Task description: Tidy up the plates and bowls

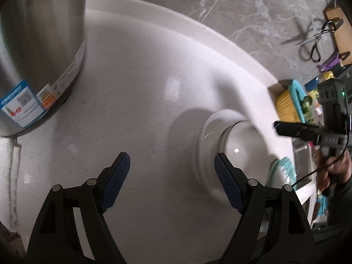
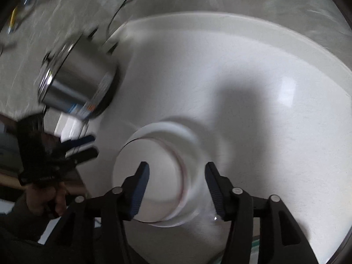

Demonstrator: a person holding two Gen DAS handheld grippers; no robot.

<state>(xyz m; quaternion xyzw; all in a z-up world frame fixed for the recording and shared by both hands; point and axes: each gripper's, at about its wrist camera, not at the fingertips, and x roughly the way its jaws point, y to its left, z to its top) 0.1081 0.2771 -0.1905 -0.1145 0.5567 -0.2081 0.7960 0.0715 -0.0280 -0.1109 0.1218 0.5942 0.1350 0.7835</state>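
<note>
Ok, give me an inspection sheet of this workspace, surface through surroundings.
Surface: white counter, bare around the dishes.
Job's things: upturned white bowl on a white plate.
Clutter: steel pot with labels; scissors; sponge.
Grippers: left gripper open, empty; right gripper open above the bowl, pads clear of it.
Cables: thin black cable at the right gripper's handle.
Surroundings: grey marbled wall.

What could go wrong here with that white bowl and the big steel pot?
The bowl sits upside down on a plate; nothing grips it, so a nudge from the right gripper could slide it. The left gripper moves near the steel pot and could bump it.
</note>
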